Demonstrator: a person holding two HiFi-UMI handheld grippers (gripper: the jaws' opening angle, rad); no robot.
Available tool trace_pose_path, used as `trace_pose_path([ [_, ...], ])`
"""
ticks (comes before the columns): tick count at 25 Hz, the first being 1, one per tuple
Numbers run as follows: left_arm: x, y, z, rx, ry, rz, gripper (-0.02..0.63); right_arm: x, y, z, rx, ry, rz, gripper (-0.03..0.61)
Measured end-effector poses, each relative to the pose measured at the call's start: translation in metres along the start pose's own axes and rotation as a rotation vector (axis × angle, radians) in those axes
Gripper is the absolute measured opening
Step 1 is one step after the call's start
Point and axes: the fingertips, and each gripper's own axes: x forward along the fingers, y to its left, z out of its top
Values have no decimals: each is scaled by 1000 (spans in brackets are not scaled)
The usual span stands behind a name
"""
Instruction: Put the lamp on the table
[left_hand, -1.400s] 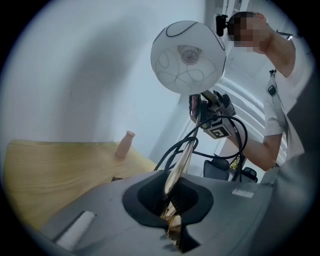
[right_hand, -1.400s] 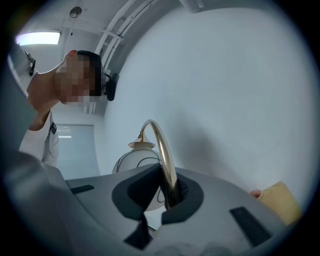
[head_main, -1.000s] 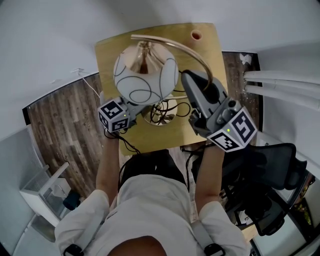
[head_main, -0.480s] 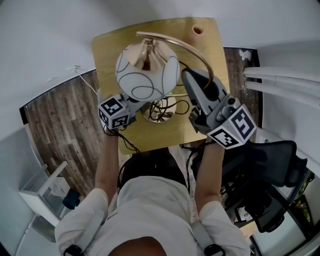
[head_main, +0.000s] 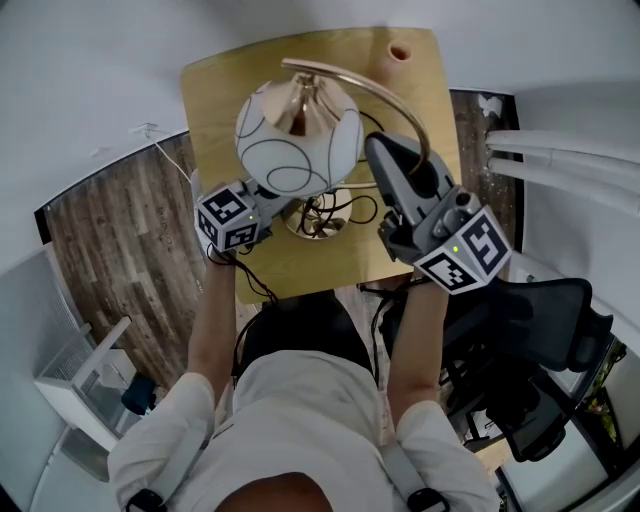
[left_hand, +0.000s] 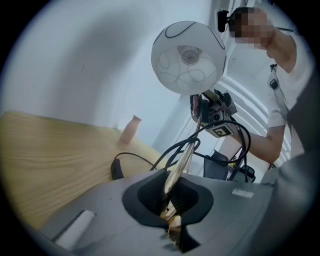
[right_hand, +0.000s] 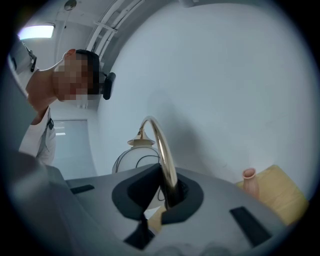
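Two claws, one lamp, and not much has moved in the last second: the lamp (head_main: 298, 135) and the table (head_main: 215, 100) have slid together a little toward the top of the head view, and your grips look the same as before. So I'd guess you're just settling it over the spot rather than carrying it any real way now.

The base (head_main: 315, 222) sits over the lower middle of the tabletop with the black cord (head_main: 350, 210) looped around it. From these angles I can't tell if it's actually touching the wood or hanging just above, so I wouldn't let go on faith.

Your left claw (head_main: 280, 205) is clamped tight on the brass stem (left_hand: 182, 160) low down near the base, and its own view shows the metal pinched right in the notch. Your right claw (head_main: 382, 152) is closed on the curved arm (right_hand: 162, 145) at centre right of the head view, with the tube wedged between the pads.

Watch the little pink vase (head_main: 399, 52) in the table's upper right corner; it's well apart from the base for now
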Motion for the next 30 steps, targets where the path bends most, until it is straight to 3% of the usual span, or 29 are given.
trace_pose_path([
  [5, -1, -1, -2, 2, -5, -1, 3, -1, 1, -1, 17, -7, 6, 2],
  [11, -3, 0, -5, -12, -16, 12, 6, -4, -4, 2, 146, -58, 22, 2],
  [25, -2, 2, -6, -26, -17, 44, 6, -2, -6, 3, 171, -62, 43, 2],
  [30, -5, 5, -8, -60, -25, 53, 71, -1, -6, 2, 174, -61, 49, 2],
])
